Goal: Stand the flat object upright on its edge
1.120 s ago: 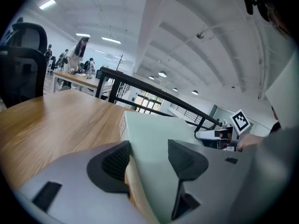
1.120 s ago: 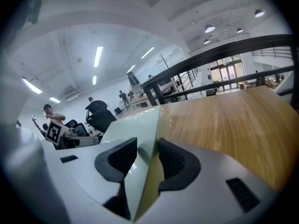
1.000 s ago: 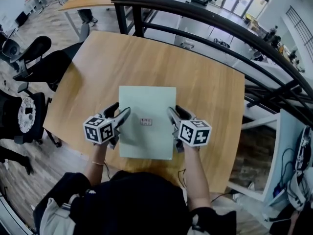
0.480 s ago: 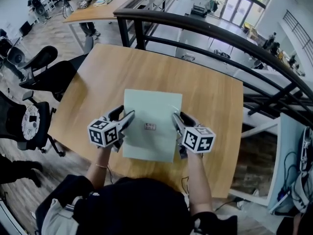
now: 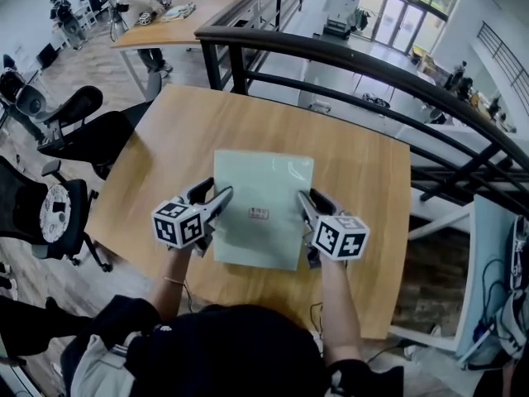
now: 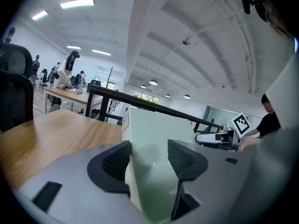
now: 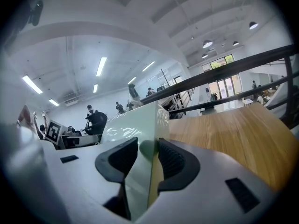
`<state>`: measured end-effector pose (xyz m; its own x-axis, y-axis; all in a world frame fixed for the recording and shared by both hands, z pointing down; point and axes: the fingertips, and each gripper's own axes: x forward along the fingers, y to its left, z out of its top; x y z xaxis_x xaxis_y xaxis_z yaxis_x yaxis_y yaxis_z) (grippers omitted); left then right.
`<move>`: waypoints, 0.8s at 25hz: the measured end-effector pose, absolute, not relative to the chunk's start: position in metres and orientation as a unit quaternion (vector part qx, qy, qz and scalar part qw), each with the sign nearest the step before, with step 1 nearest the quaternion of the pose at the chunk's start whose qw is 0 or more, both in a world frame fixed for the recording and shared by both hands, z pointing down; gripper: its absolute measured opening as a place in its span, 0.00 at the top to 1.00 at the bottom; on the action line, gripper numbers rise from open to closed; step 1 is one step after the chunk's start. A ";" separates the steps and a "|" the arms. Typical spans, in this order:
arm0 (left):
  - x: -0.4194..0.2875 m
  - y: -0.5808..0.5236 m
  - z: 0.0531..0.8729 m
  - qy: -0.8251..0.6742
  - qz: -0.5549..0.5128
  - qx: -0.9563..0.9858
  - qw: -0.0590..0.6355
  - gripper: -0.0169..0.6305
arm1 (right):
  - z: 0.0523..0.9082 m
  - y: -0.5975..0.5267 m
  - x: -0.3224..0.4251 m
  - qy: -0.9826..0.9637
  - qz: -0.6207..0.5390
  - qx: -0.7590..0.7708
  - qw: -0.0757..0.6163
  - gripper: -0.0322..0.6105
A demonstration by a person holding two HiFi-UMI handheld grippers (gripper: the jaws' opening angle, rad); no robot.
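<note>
A pale green flat box (image 5: 263,190) with a small label (image 5: 259,213) on top is held over the wooden table (image 5: 165,131), its near part lifted toward me. My left gripper (image 5: 216,203) clamps the box's left edge and my right gripper (image 5: 305,207) clamps its right edge. In the left gripper view the box (image 6: 152,132) fills the gap between the dark pads (image 6: 116,161) of the left gripper (image 6: 148,157). In the right gripper view the box (image 7: 135,125) sits between the pads (image 7: 170,160) of the right gripper (image 7: 147,158), its thin side edge facing the camera.
A black metal railing (image 5: 347,60) curves along the table's far and right sides. Office chairs (image 5: 78,126) stand to the left of the table. Another table (image 5: 165,23) with people at it is far off at the back left.
Both grippers have risen together with the box between them, so the box stands higher over the table than a second ago. Both grips look unchanged.
</note>
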<state>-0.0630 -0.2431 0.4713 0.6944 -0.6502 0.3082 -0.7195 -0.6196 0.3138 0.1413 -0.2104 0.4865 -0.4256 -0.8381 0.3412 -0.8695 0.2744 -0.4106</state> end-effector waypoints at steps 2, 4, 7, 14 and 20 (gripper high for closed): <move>-0.060 -0.246 0.466 -0.381 0.077 0.898 0.209 0.57 | 0.479 -0.213 0.145 -0.798 0.267 0.540 0.028 0.73; -0.058 -0.250 0.461 -0.380 0.071 0.899 0.207 0.57 | 0.472 -0.216 0.146 -0.798 0.258 0.544 0.025 0.73; -0.054 -0.255 0.455 -0.379 0.068 0.901 0.199 0.57 | 0.465 -0.221 0.150 -0.797 0.249 0.550 0.024 0.73; -0.045 -0.264 0.450 -0.377 0.064 0.904 0.193 0.57 | 0.458 -0.228 0.157 -0.796 0.238 0.556 0.022 0.73; -0.046 -0.281 0.445 -0.382 0.057 0.903 0.187 0.57 | 0.456 -0.244 0.157 -0.798 0.229 0.557 0.019 0.73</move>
